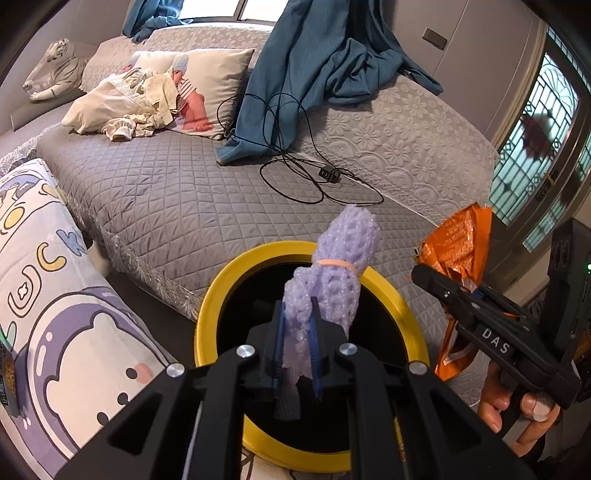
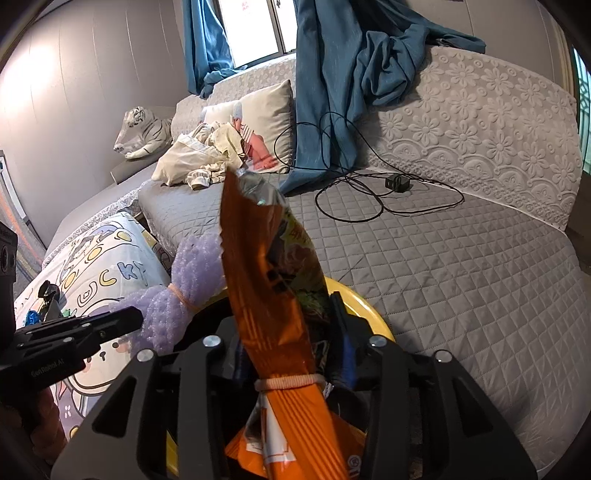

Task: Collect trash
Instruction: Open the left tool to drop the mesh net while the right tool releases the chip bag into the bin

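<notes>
Basically: bin (image 1: 214, 295) mouth sits directly below both jaws; left gripper (image 1: 297, 332) clenched on upright foam roll (image 1: 340, 266), right gripper (image 2: 288, 354) slack around wrapper (image 2: 273, 280).

Soft daylight from the window (image 2: 255, 29) behind the blue curtains (image 2: 332, 74) lights both sharp views evenly, with strong fisheye bending and dark corners.

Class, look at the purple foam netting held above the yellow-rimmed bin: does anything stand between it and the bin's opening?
Nothing visible does. The purple foam netting, clamped in the left hand-held gripper, hangs directly over the bin, whose dark mouth lies open below. The orange snack bag in the right hand-held gripper sits off to one side.
</notes>
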The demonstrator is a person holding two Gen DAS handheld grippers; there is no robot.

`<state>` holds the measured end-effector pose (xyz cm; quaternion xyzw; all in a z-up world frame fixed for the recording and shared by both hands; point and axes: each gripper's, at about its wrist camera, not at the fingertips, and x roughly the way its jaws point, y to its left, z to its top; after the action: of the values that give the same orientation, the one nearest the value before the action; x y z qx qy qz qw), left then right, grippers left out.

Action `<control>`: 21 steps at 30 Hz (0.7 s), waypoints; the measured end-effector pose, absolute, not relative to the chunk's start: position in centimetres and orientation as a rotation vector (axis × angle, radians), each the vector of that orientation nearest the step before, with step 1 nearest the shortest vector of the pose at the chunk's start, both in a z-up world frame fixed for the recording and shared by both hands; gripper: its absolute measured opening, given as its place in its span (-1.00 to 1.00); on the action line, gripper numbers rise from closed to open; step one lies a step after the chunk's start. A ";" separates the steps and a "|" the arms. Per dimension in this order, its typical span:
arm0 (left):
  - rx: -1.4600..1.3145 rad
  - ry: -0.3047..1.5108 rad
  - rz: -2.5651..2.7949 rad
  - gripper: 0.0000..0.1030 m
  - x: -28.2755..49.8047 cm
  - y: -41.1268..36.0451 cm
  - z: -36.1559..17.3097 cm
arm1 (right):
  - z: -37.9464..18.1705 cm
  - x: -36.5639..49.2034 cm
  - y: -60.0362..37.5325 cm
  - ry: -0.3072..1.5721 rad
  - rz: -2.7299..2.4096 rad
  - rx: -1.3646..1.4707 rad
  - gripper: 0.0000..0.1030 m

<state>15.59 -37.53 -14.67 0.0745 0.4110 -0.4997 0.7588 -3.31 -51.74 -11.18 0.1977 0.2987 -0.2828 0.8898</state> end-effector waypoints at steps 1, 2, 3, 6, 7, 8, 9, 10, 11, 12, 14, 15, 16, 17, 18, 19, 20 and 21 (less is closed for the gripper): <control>0.161 0.890 -1.085 -0.80 15.6 -37.5 -14.6 | -11.2 -3.3 -51.8 0.618 -0.593 0.412 -0.24; 0.160 0.891 -1.084 -0.79 15.6 -37.5 -14.6 | -11.1 -3.4 -51.8 0.617 -0.596 0.412 -0.09; 0.157 0.891 -1.084 -0.75 15.6 -37.4 -14.6 | -11.1 -3.4 -51.9 0.614 -0.603 0.416 -0.02; 0.144 0.896 -1.087 -0.45 15.7 -37.2 -14.6 | -11.1 -3.6 -52.2 0.610 -0.620 0.429 0.04; 0.133 0.894 -1.083 -0.23 15.8 -37.0 -14.5 | -11.1 -3.7 -52.4 0.607 -0.625 0.435 0.06; 0.124 0.891 -1.082 -0.13 15.9 -36.9 -14.5 | -11.0 -3.8 -52.5 0.605 -0.629 0.440 0.09; 0.122 0.886 -1.078 -0.07 15.9 -36.8 -14.4 | -11.0 -3.9 -52.6 0.602 -0.629 0.447 0.09; 0.120 0.882 -1.075 -0.04 16.0 -36.8 -14.3 | -10.9 -4.0 -52.7 0.599 -0.631 0.451 0.09; 0.114 0.882 -1.078 -0.04 16.0 -36.7 -14.2 | -10.8 -4.1 -52.7 0.597 -0.634 0.453 0.09; 0.110 0.883 -1.077 -0.04 16.2 -36.6 -14.1 | -10.7 -4.3 -52.7 0.593 -0.638 0.452 0.09; 0.101 0.878 -1.070 -0.04 16.3 -36.3 -13.9 | -10.4 -4.4 -52.7 0.586 -0.640 0.449 0.09; 0.097 0.878 -1.069 -0.04 16.4 -36.1 -13.9 | -10.2 -4.5 -52.6 0.583 -0.640 0.447 0.09; 0.093 0.876 -1.065 -0.04 16.5 -36.0 -13.8 | -10.1 -4.4 -52.5 0.581 -0.639 0.445 0.09; 0.086 0.874 -1.062 -0.04 16.6 -35.7 -13.7 | -9.9 -4.4 -52.4 0.579 -0.638 0.439 0.09; 0.081 0.872 -1.056 -0.04 16.8 -35.5 -13.5 | -9.8 -4.4 -52.3 0.577 -0.637 0.436 0.09; 0.076 0.866 -1.049 -0.04 16.9 -35.2 -13.3 | -9.6 -4.3 -52.2 0.574 -0.634 0.432 0.09; 0.072 0.861 -1.044 -0.04 17.0 -34.9 -13.1 | -9.4 -4.3 -52.0 0.572 -0.630 0.429 0.09; 0.067 0.853 -1.036 -0.04 17.1 -34.5 -12.8 | -9.2 -4.2 -51.9 0.570 -0.625 0.426 0.09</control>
<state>17.11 -34.49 -12.80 0.0308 0.3953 -0.4801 0.7825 -4.18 -51.90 -9.24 0.2053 0.2743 -0.3011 0.8899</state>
